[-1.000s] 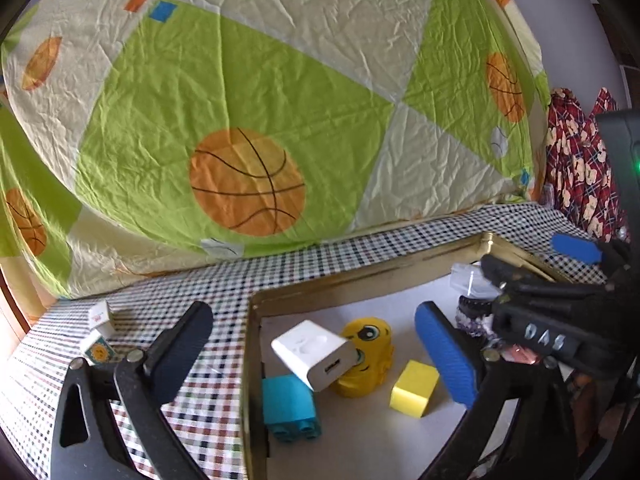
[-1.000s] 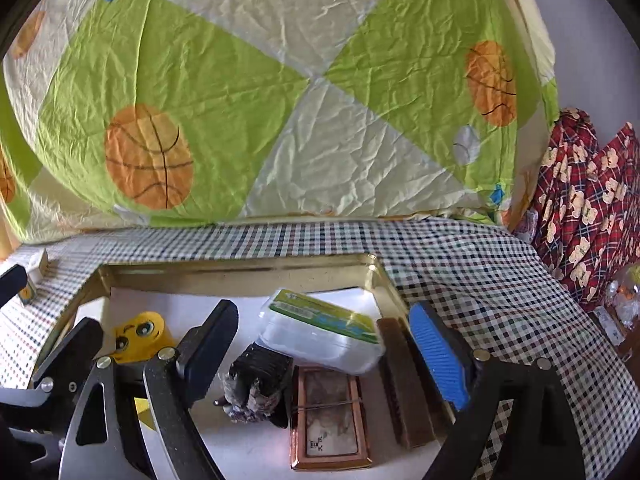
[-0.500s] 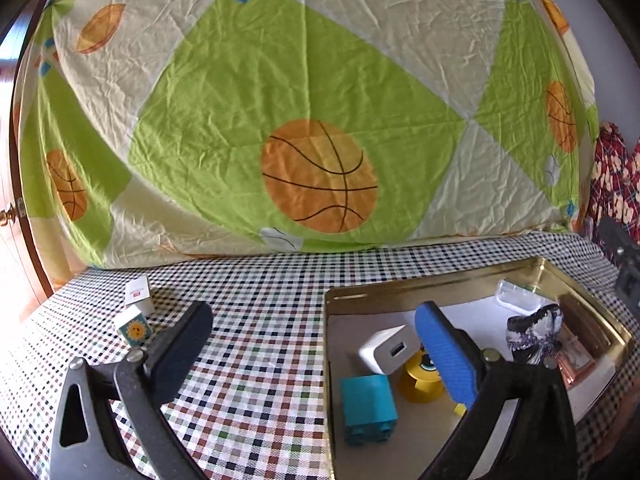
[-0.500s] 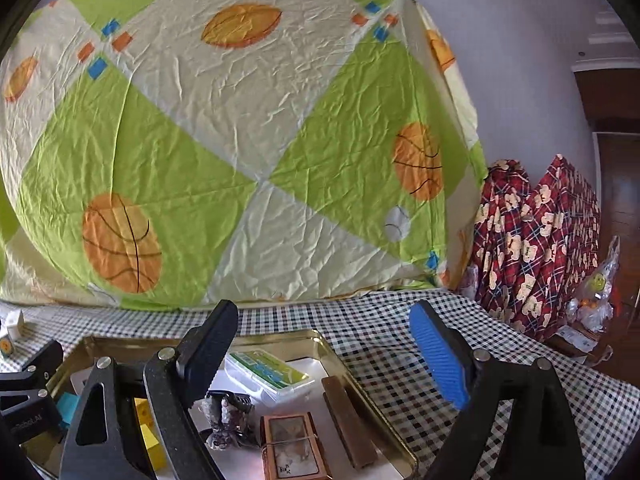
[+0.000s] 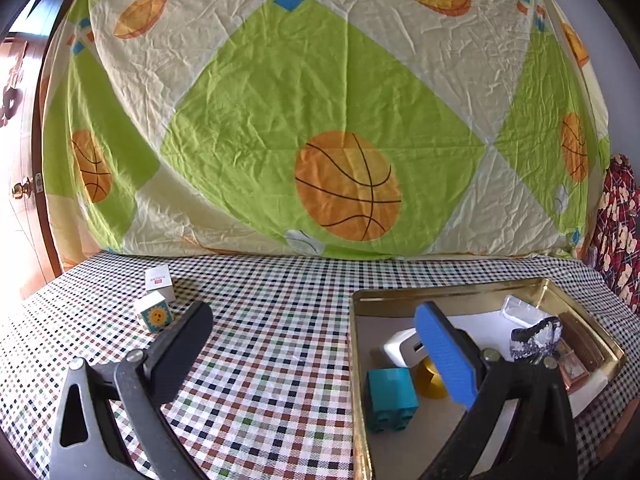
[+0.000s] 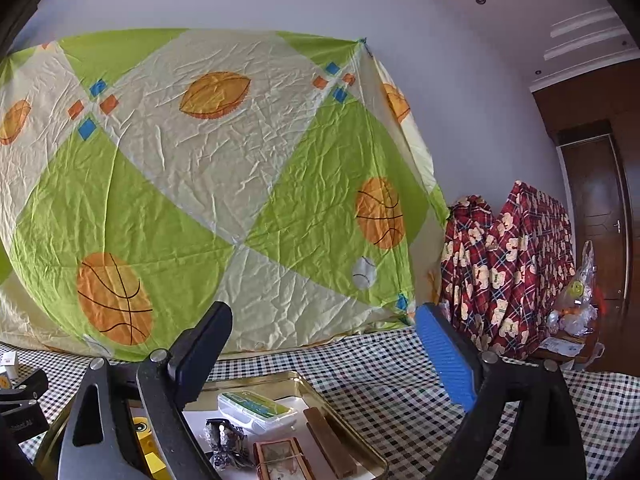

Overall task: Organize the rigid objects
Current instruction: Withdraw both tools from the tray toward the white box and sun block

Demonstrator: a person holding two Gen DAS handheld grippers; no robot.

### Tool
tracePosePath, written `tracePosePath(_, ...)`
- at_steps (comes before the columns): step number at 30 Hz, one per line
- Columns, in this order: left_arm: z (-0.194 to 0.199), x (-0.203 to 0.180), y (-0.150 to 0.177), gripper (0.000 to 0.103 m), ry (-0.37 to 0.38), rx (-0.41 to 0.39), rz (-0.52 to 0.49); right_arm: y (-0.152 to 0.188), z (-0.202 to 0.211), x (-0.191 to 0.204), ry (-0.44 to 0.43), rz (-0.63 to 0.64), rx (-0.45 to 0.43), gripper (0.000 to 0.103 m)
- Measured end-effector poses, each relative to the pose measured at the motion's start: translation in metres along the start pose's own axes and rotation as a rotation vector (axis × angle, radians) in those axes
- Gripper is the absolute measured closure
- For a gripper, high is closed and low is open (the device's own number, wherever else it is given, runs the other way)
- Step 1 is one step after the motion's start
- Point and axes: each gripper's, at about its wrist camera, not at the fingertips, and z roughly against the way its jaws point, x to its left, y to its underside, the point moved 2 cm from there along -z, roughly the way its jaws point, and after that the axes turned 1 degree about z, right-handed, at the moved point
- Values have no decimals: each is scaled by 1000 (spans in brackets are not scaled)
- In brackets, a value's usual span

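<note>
both grippers spread wide and empty over the checkered tablecloth (image 5: 260, 340)
left gripper (image 5: 316, 340) and right gripper (image 6: 324, 344) hover; two small white boxes (image 5: 158, 298) sit left, well apart from the gold tray (image 5: 452, 294) holding the teal block (image 5: 390, 398).

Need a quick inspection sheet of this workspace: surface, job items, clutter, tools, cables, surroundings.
Surface: checkered tablecloth over the table.
Job's things: gold tray holds a teal block, white charger, clear lidded box, brown bar, framed picture. Two small white cubes sit outside the tray, on the cloth to its left.
Clutter: dark beaded bundle in the tray.
Grippers: left tool open, empty; right tool open, empty.
Cables: nothing seen.
Surroundings: basketball-print sheet behind the table; red plaid fabric and a wooden door to the right.
</note>
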Motion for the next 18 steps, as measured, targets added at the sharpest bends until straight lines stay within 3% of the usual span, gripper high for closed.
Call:
tracePosePath(9, 5, 10, 2, 0, 3, 15, -1, -2, 10, 7, 15, 24, -29, 4)
tracePosePath(18, 4, 31, 3, 0, -14, 24, -23, 2, 12, 31, -39, 10, 28, 4)
